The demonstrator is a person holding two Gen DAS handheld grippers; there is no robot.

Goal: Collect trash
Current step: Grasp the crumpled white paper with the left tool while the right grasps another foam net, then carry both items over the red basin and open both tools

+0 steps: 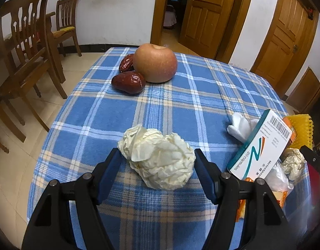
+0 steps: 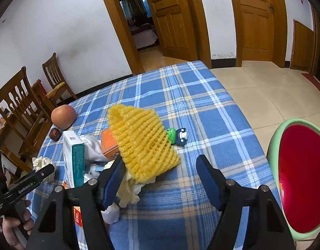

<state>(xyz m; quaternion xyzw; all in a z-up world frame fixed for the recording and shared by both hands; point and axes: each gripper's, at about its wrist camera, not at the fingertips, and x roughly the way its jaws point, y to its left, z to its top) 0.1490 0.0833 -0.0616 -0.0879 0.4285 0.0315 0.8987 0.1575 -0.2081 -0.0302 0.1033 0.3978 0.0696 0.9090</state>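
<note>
A crumpled cream paper ball (image 1: 160, 158) lies on the blue plaid tablecloth (image 1: 180, 95), right between the blue fingers of my left gripper (image 1: 157, 153). The jaws stand open around it, close to both sides. In the right wrist view, a yellow foam fruit net (image 2: 143, 141) lies ahead of my right gripper (image 2: 161, 159). Its near end reaches in beside the left finger (image 2: 114, 179), while the right finger stands apart from it. More crumpled cream paper (image 2: 128, 189) lies under the net. The right gripper is open.
A medicine box (image 1: 262, 143), white tissue (image 1: 241, 127) and an orange box (image 2: 108, 143) are piled between the grippers. An apple (image 1: 155, 62) and red dates (image 1: 128, 82) sit further back, near a small toy (image 2: 177, 135). A red-lined bin with a green rim (image 2: 272, 145) stands to the right. Wooden chairs (image 1: 24, 48) stand at the left.
</note>
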